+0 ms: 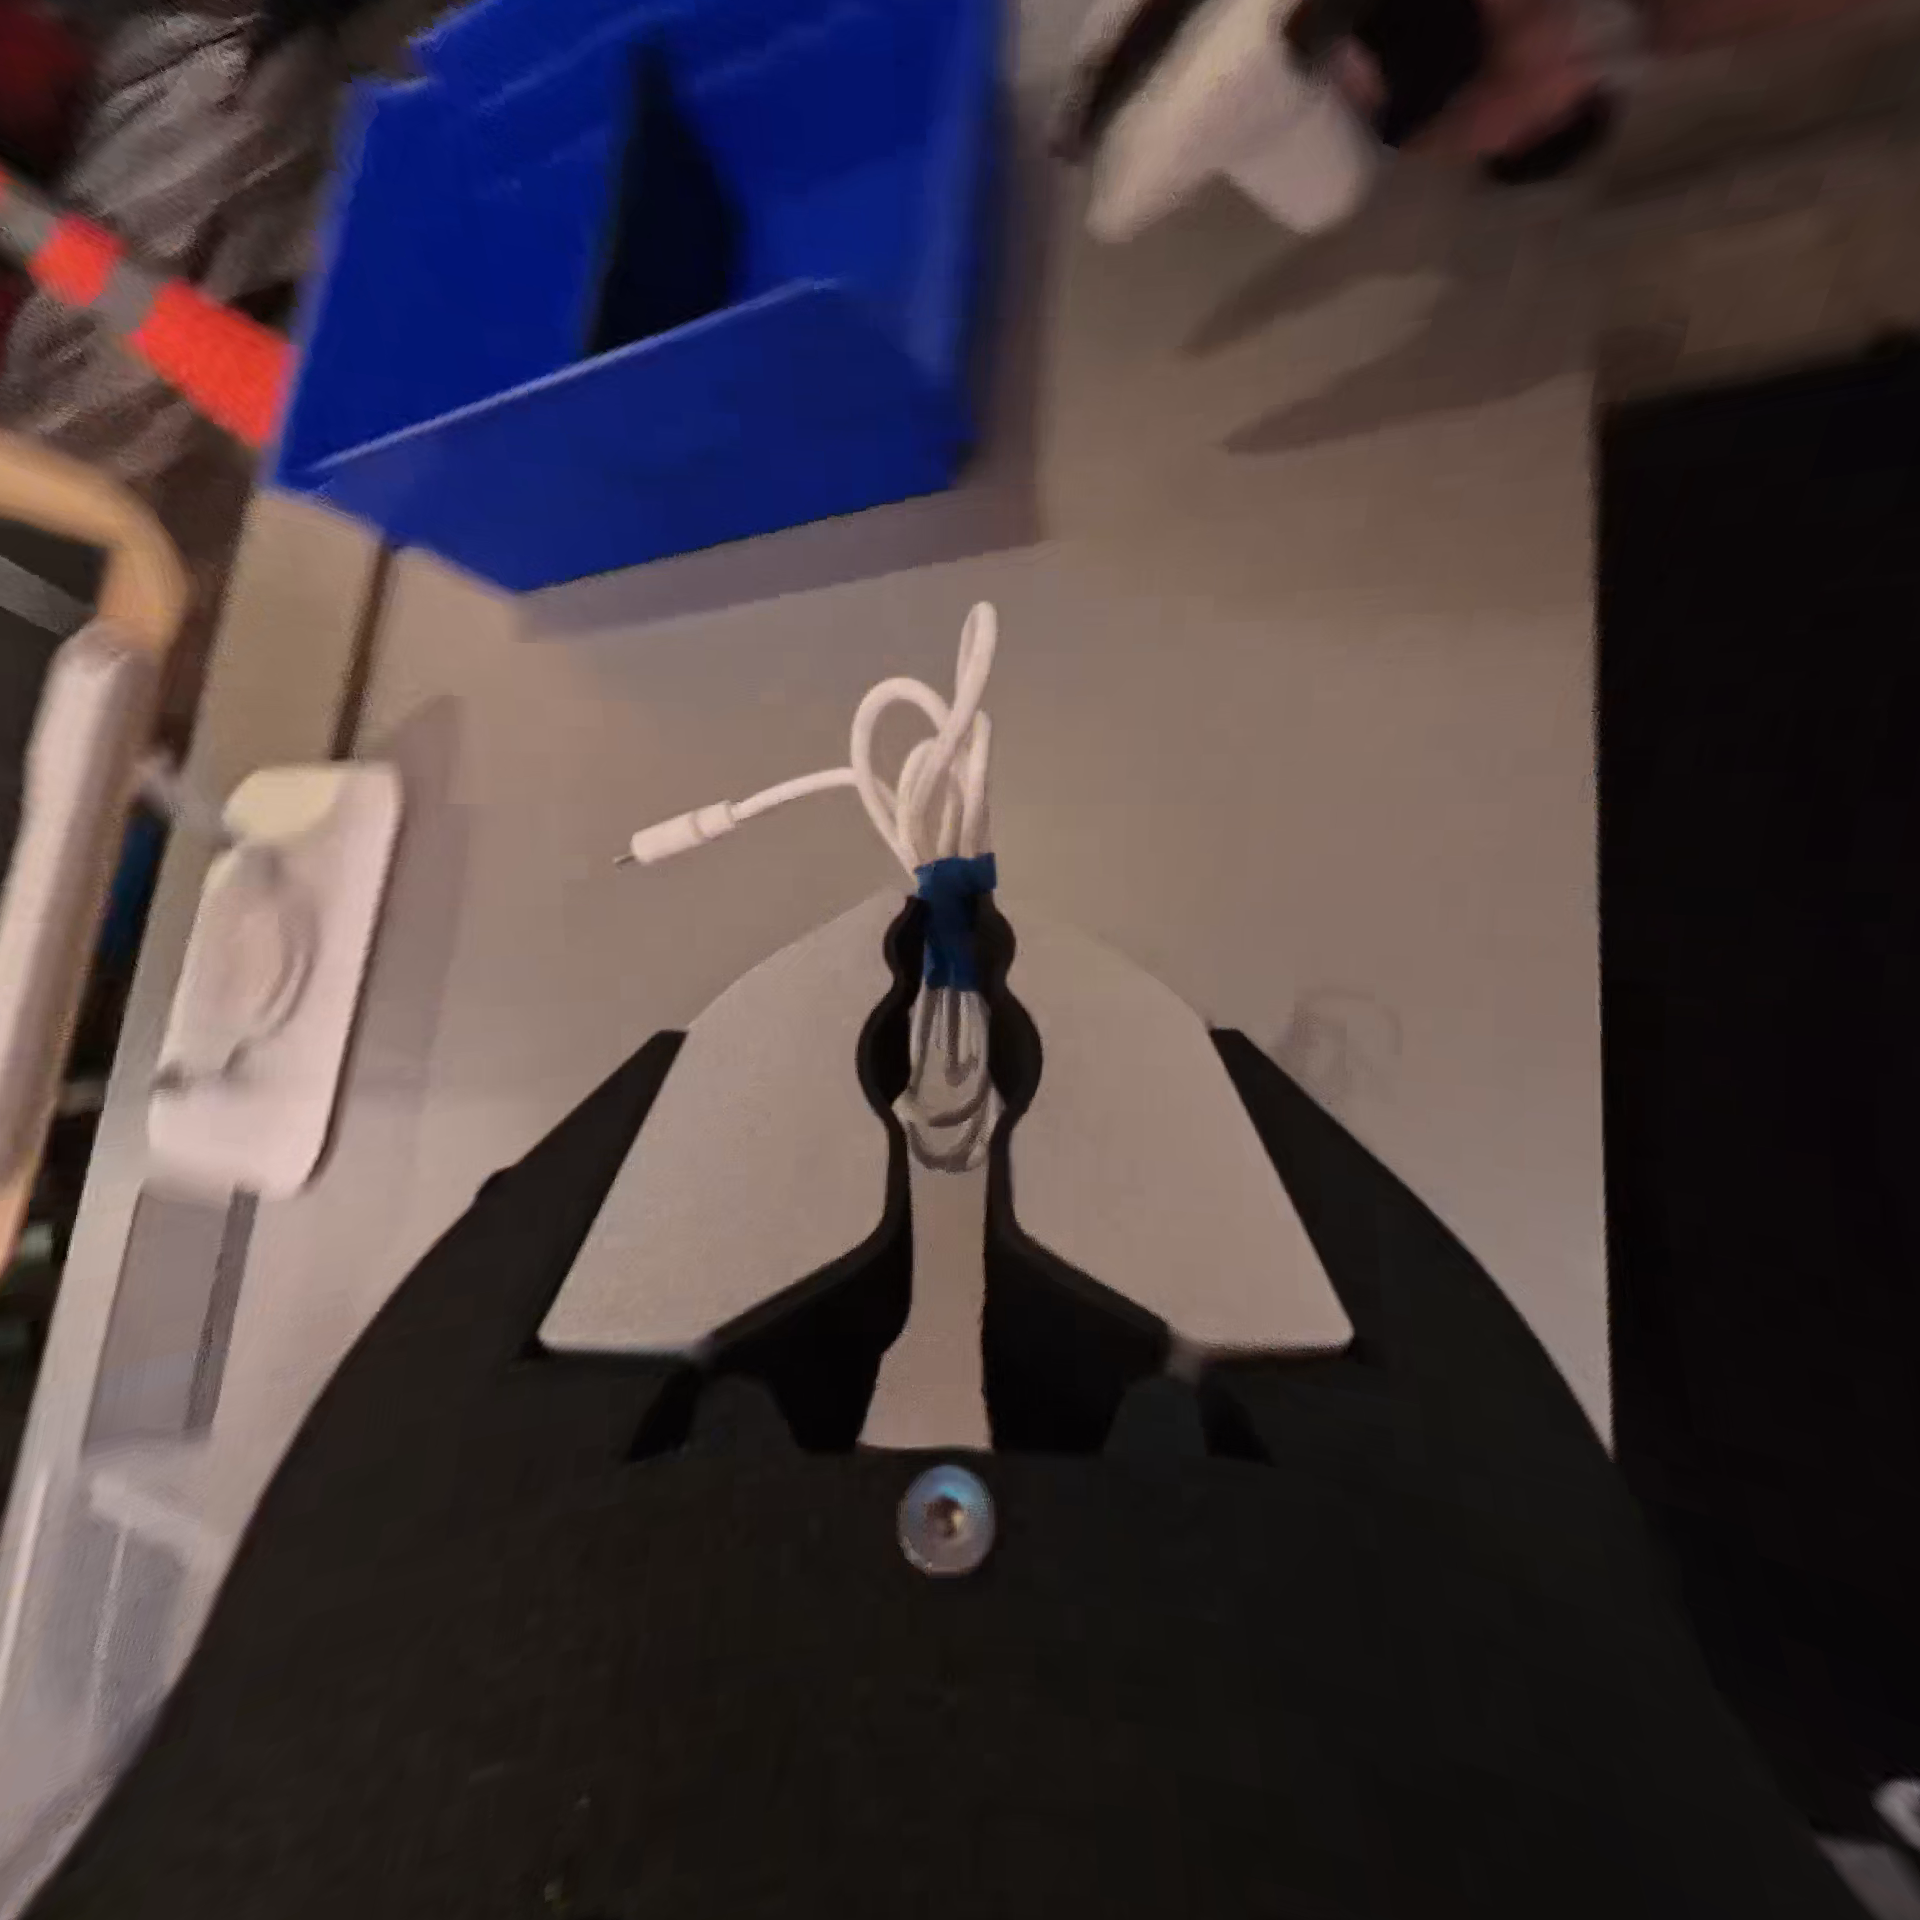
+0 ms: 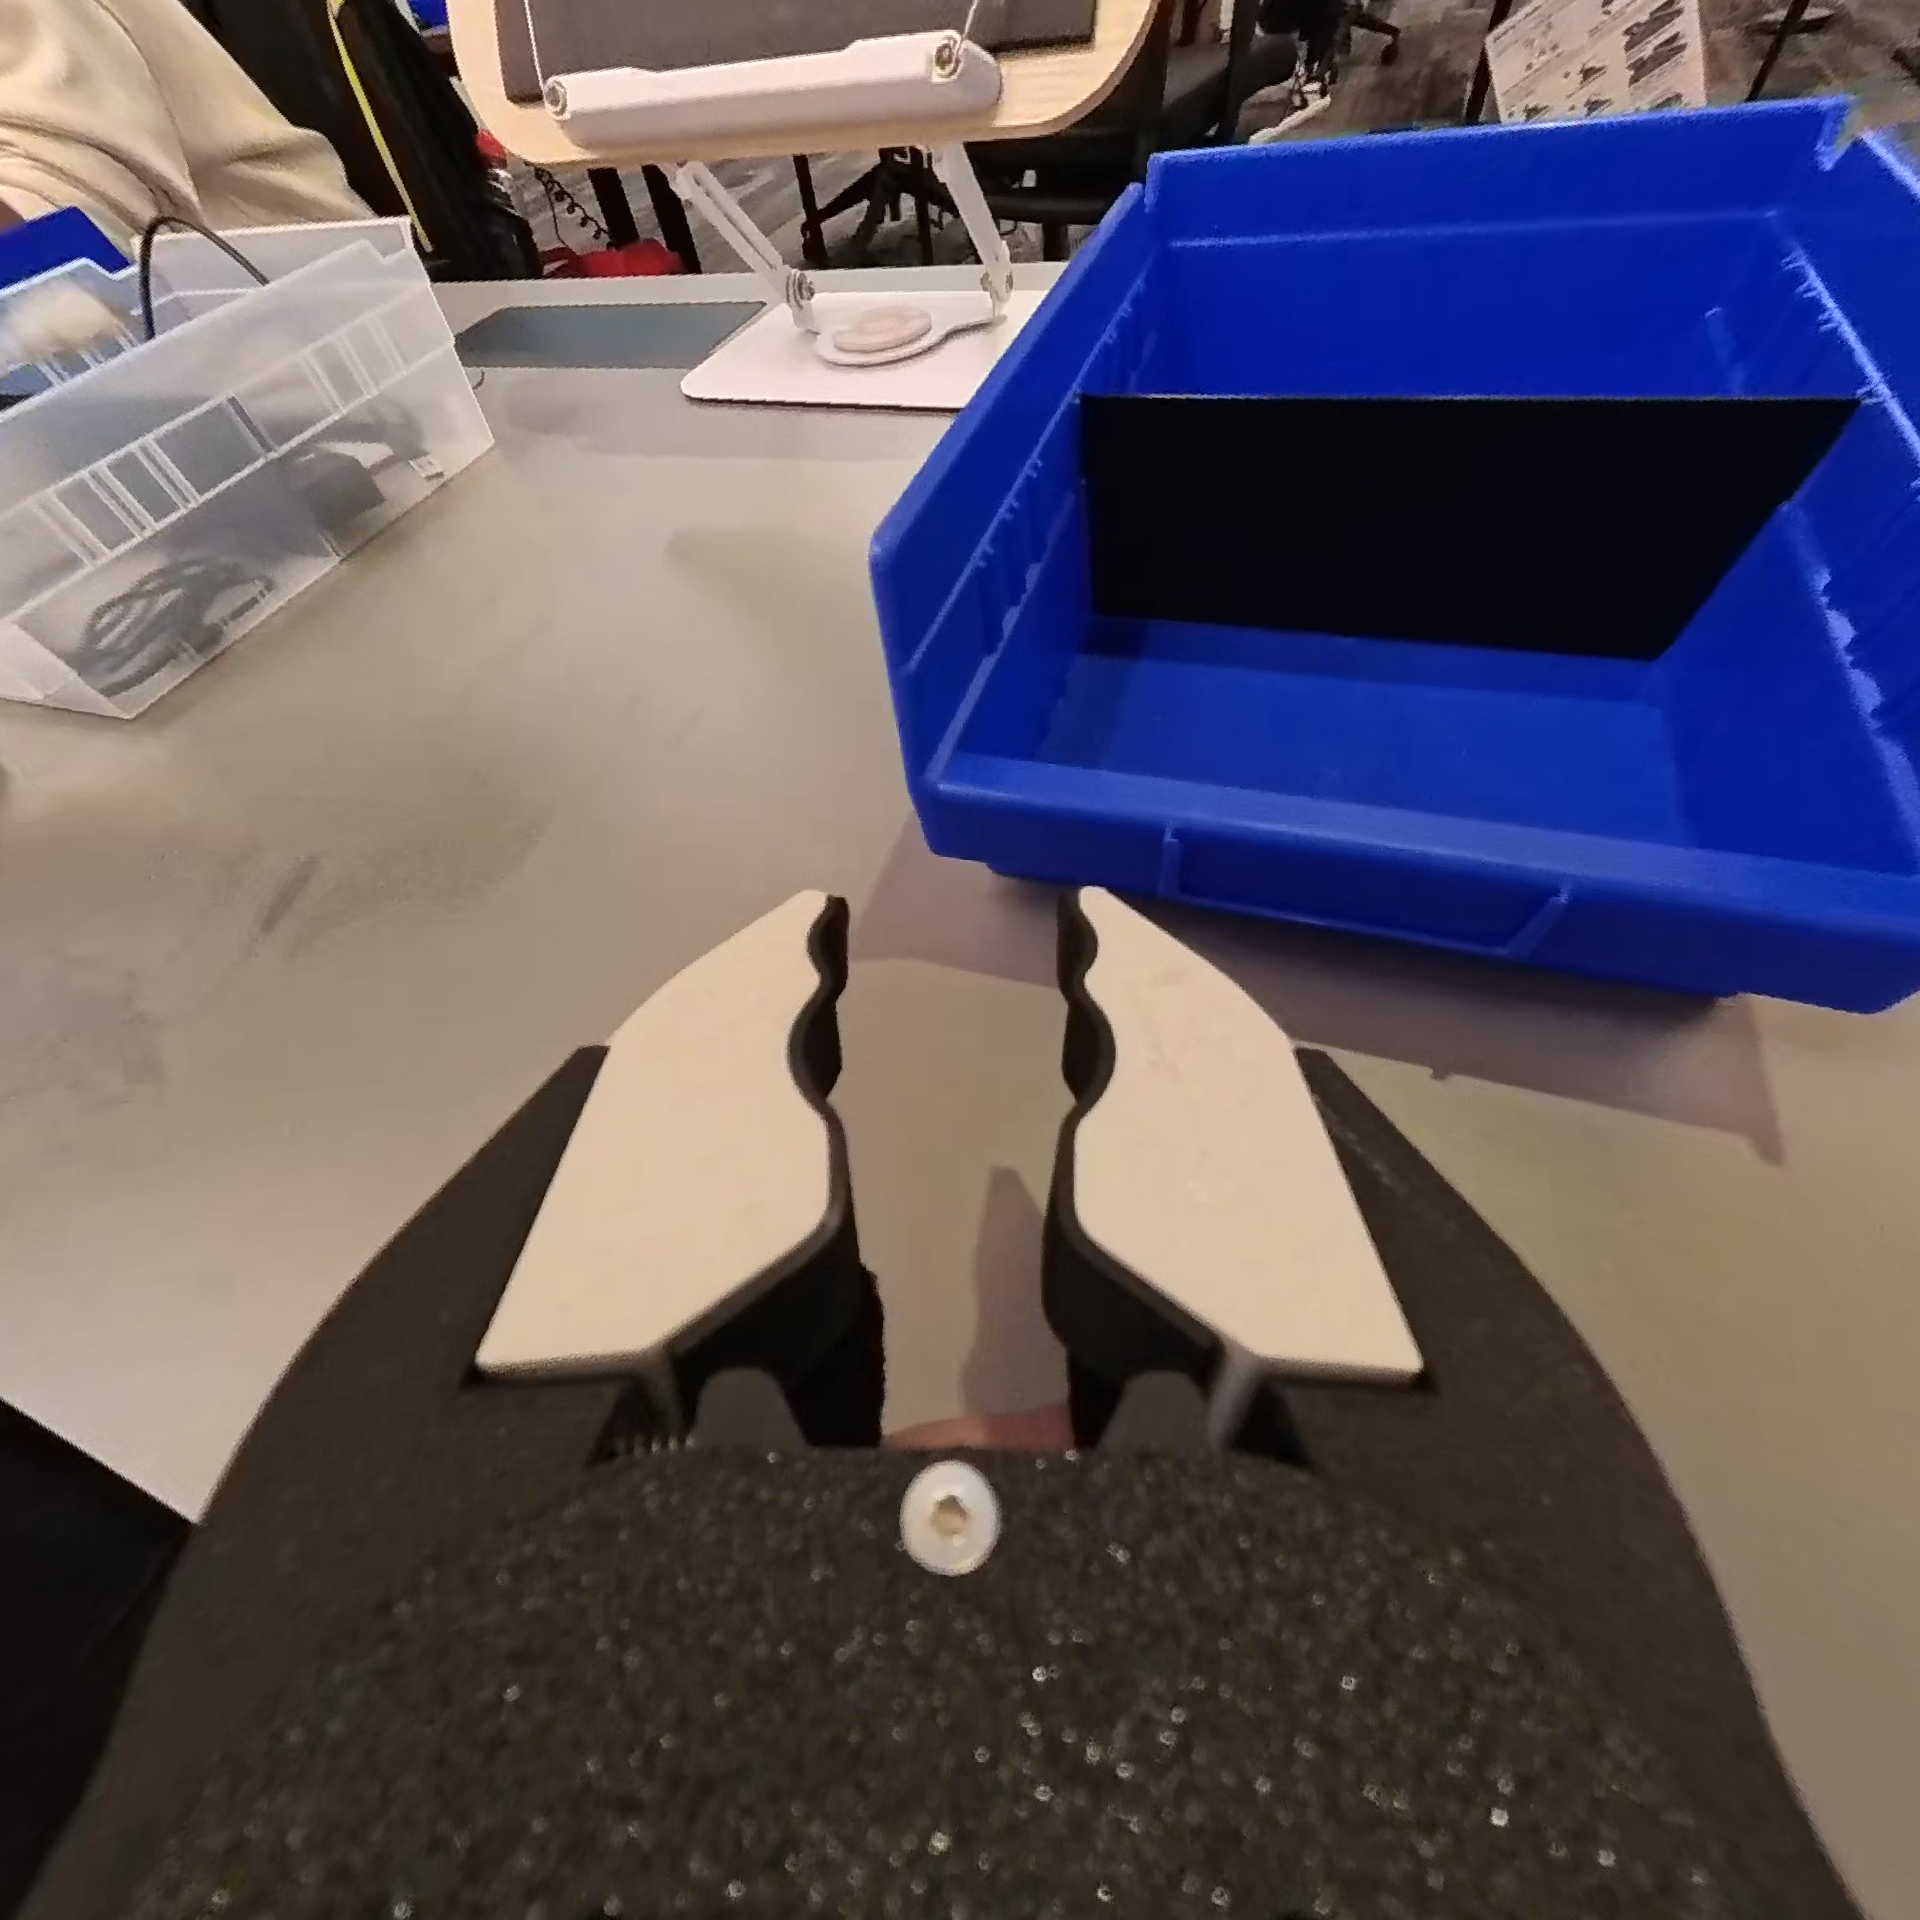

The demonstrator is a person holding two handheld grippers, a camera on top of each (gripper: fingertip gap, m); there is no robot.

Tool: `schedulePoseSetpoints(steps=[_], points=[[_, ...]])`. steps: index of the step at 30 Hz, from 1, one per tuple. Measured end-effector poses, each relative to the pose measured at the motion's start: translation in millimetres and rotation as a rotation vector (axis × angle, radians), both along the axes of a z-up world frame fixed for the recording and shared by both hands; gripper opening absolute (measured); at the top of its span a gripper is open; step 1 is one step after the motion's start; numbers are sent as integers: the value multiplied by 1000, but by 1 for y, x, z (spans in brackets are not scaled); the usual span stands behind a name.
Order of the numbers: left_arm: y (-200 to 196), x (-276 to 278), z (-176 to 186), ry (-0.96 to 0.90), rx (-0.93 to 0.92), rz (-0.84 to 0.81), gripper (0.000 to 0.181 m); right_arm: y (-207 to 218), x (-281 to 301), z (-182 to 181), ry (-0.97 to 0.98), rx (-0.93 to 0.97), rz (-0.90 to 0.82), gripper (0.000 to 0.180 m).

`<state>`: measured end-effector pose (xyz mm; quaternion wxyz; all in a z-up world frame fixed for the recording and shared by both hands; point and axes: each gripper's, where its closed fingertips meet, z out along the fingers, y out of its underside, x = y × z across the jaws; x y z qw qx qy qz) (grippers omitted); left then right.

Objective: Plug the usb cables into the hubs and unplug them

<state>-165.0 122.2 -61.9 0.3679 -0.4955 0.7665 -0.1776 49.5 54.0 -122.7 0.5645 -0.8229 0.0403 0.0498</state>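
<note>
Left gripper (image 1: 951, 935) jaws clamped on white coiled USB cable bound with blue tape (image 1: 935, 790), plug pointing 9 o'clock. Right gripper (image 2: 951, 935) jaws narrowly parted, empty; blue plastic bin (image 2: 1351, 873) at 1 o'clock. Risk: bundle grip leaves plug floppy, misaligned insertion.

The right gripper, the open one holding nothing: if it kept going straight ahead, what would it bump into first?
Probably the blue plastic bin. The right gripper points at the bin's low front wall, near its left corner, with only bare grey table between; depth is hard to judge.
</note>
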Motion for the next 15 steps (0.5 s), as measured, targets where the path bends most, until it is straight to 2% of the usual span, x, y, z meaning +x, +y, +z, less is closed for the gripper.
schedulePoseSetpoints(steps=[3, 7, 13, 15], points=[[-23, 29, -41, 127, 72, -172, 9, -1, 2, 1, 7, 3, -3, 38], [-40, 58, -78, 235, 51, -312, 9, -2, 2, 1, 12, 4, 1, 38], [-42, 84, -118, 317, 58, -283, 11, -2, -1, -2, 8, -6, 9, 38], [-41, 87, -117, 275, 2, -222, 21, -2, -1, -2, 11, -8, 11, 38]])
